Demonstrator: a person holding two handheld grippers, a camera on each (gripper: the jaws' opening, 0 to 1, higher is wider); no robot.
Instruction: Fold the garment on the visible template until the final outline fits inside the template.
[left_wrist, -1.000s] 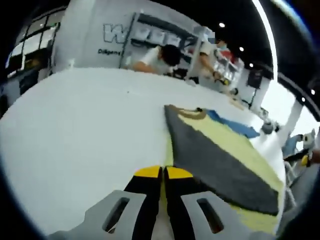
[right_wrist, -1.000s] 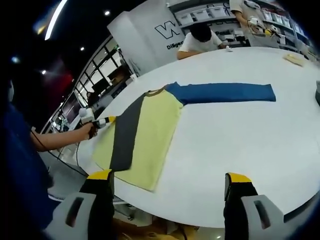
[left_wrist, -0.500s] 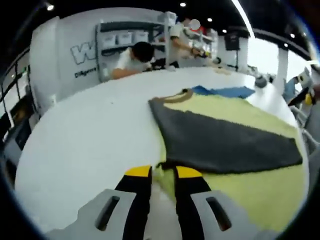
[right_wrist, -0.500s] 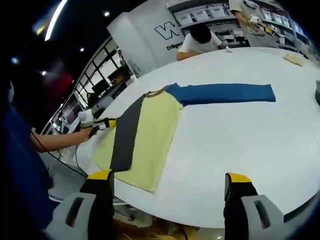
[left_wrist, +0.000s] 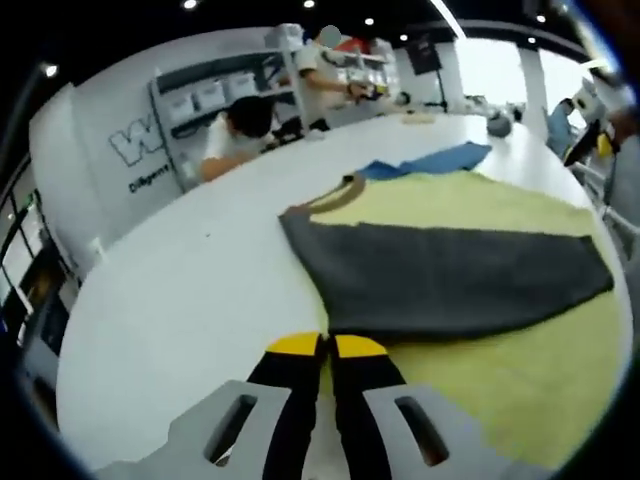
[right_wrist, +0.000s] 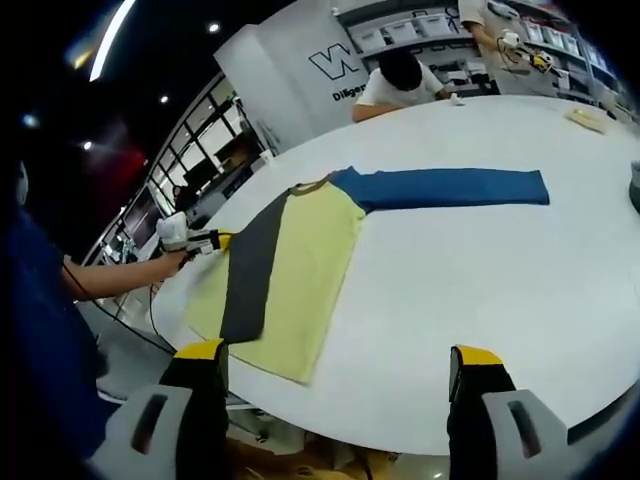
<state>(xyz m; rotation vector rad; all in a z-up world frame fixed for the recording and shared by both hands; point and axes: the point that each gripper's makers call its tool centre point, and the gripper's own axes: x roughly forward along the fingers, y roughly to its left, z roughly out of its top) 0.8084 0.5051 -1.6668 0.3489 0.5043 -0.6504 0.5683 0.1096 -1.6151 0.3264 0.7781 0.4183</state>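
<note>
In the left gripper view my left gripper (left_wrist: 327, 347) is pressed together at the near edge of the shirt (left_wrist: 480, 330); whether cloth is pinched I cannot tell. Since a second ago the view has swung, so the grey sleeve (left_wrist: 440, 280) now lies across the yellow body.

In the right gripper view my right gripper (right_wrist: 335, 362) hangs spread off the bench (right_wrist: 480, 290), unchanged; the blue sleeve (right_wrist: 450, 186) stretches right, unfolded.
</note>
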